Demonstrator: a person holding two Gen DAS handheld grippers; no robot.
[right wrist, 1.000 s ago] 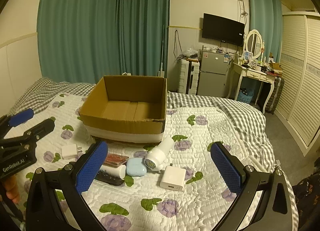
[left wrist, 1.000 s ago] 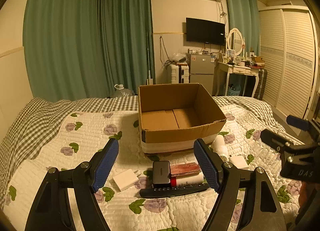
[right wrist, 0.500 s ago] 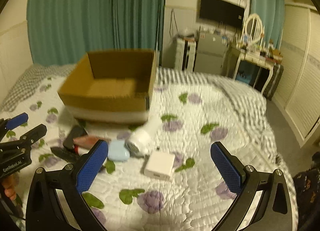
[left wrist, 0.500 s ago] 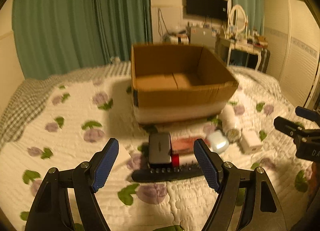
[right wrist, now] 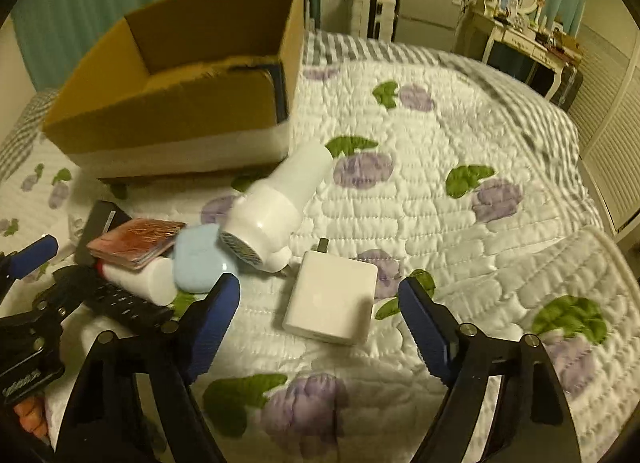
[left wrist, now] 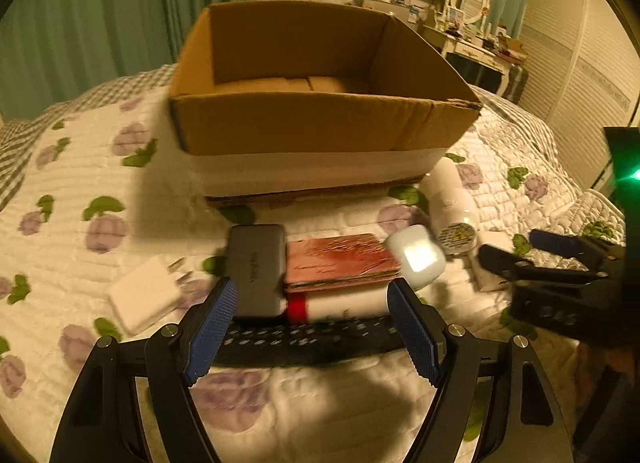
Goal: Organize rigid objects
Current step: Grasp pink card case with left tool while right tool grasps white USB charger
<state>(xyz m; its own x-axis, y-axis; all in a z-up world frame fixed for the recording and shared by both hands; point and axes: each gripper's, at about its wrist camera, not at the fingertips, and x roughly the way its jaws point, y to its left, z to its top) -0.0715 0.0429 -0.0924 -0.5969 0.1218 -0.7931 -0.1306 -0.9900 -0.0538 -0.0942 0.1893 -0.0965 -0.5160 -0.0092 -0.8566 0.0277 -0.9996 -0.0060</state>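
Left wrist view: left gripper (left wrist: 312, 329), jaws wide and empty, above a black remote (left wrist: 304, 341) on the quilted bed (left wrist: 100, 191); cardboard box (left wrist: 320, 131) behind, toward the bed's middle.

Right wrist view: right gripper (right wrist: 318, 327), jaws just narrowed, pads apart, straddling a white charger (right wrist: 330, 309) without touching; white handheld device (right wrist: 276, 207) just beyond.

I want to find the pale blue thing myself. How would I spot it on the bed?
Find the big cardboard box on the flowery quilt. In front of it lies a huddle of small things. The little case is the only pale blue, rounded one, tucked between the red booklet and the white dryer-shaped gadget.
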